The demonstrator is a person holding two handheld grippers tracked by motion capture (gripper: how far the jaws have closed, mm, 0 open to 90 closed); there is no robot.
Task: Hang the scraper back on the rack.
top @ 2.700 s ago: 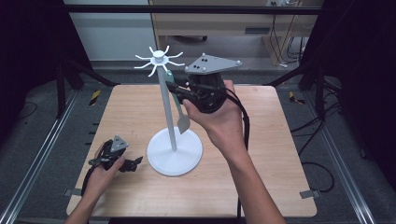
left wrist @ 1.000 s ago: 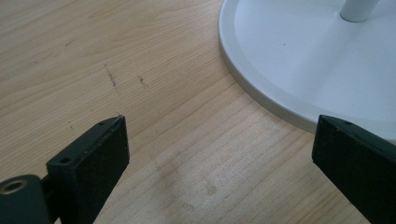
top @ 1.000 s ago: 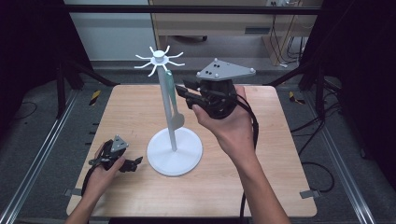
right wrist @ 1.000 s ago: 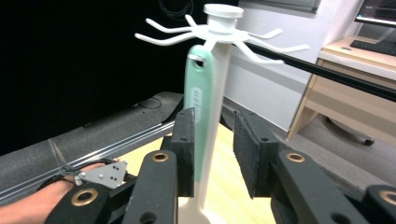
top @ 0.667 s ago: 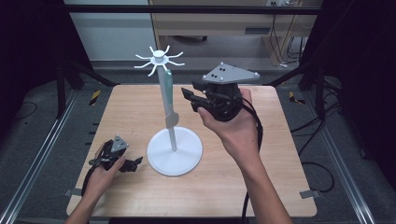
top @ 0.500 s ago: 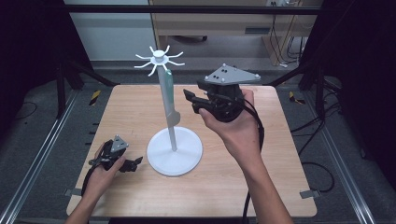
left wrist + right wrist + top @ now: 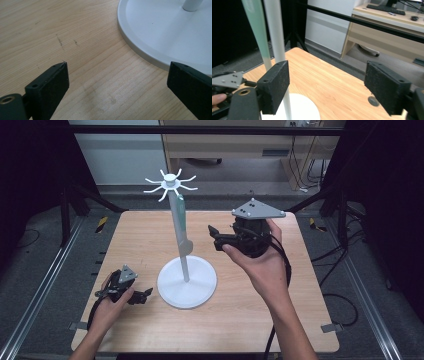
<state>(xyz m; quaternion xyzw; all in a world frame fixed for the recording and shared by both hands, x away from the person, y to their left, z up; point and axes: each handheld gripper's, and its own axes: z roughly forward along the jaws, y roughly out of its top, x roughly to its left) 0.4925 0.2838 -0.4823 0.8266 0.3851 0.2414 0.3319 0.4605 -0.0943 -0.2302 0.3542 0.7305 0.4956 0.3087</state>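
A white stand [image 7: 187, 285] with a round base, a thin pole and a hooked crown [image 7: 171, 182] rises mid-table. From one hook hangs a utensil with a pale green handle [image 7: 180, 211] and a grey head, close beside the pole. My right gripper [image 7: 215, 237] hovers to the right of the pole, apart from it; its jaws have just been opening and now stand open with nothing between them [image 7: 329, 85]. The right gripper view has the green handle [image 7: 258, 32] and pole [image 7: 277, 37] at its left. My left gripper [image 7: 143, 296] rests open on the table beside the base [image 7: 140, 50].
The wooden table [image 7: 250, 320] has bare board in front of and to the right of the stand. Black frame posts stand at both sides, and a desk sits beyond the far edge. The right gripper's cable trails down along the forearm.
My right gripper has drawn away from the pole and the hanging utensil, moving right and down, and its jaws have spread. The left gripper has stayed put.
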